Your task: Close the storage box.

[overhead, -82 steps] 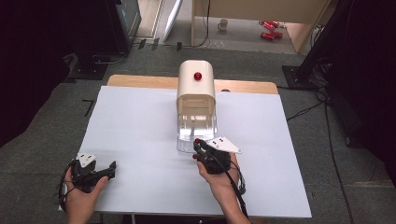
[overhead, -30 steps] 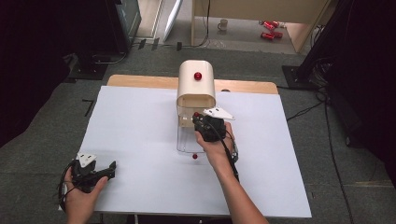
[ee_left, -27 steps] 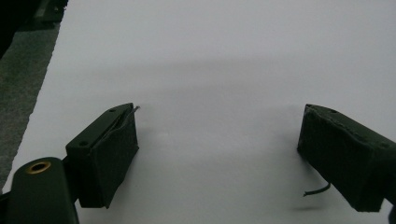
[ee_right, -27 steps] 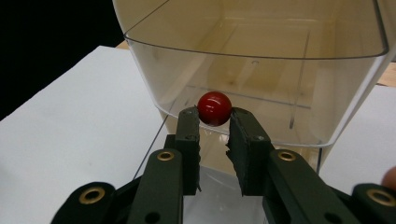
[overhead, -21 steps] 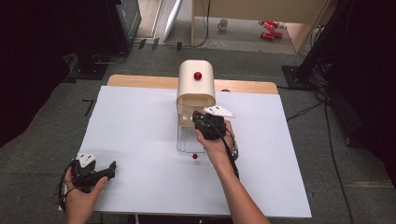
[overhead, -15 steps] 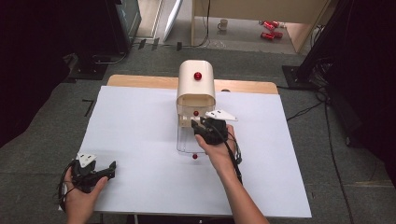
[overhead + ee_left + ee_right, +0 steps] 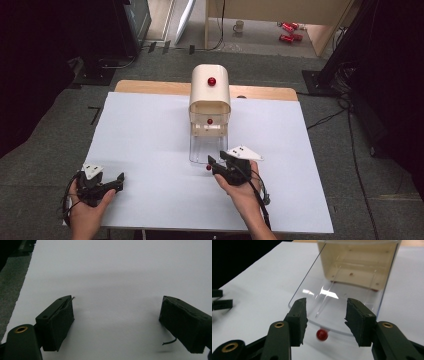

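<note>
A cream box (image 7: 210, 97) with a rounded top and a red knob (image 7: 212, 81) stands at the table's middle back. A clear tray (image 7: 204, 149) (image 7: 352, 287) sticks out of its front. A small red ball (image 7: 208, 167) (image 7: 322, 334) lies at the tray's front edge; I cannot tell whether it is fixed to the tray. My right gripper (image 7: 214, 169) (image 7: 325, 320) is open just in front of the tray, with the ball low between its jaws and untouched. My left gripper (image 7: 119, 182) (image 7: 120, 322) stands wide open over bare table at the near left, holding nothing.
The white table top (image 7: 150, 135) is edged by a wooden strip (image 7: 150, 87) at the back. Grey floor, dark stands and cables surround the table. A second red dot (image 7: 209, 121) shows inside the box opening.
My right gripper has drawn back from the box's front toward the person and now sits at the tray's front edge by the ball. The left gripper and the ball have not moved.
</note>
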